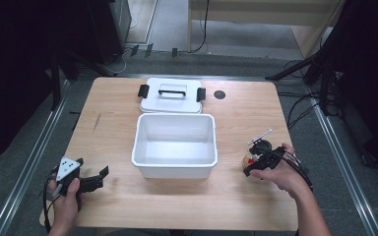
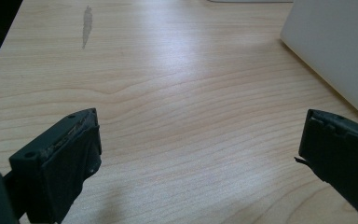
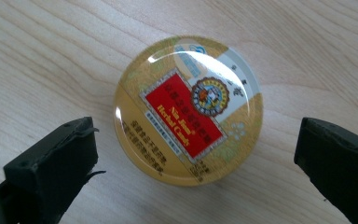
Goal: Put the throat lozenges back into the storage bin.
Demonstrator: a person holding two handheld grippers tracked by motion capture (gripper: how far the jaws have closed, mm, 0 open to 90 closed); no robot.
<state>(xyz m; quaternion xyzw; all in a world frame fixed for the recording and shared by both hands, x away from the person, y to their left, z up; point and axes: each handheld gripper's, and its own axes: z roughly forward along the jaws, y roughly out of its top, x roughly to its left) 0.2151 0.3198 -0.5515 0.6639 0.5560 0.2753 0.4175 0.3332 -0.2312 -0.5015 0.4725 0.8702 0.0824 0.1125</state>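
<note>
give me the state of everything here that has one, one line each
white bin: open, upright, nothing visible inside
lid: off, lying flat on the table behind the bin
candy tin: closed, flat on the table, label up
left gripper: open, holding nothing
right gripper: open, jaws either side of the tin, not touching it

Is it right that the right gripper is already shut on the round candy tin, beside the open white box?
Not quite: the right gripper is open. In the right gripper view its jaws stand apart on either side of the round candy tin, not touching it. The tin does lie beside the open white box.
</note>
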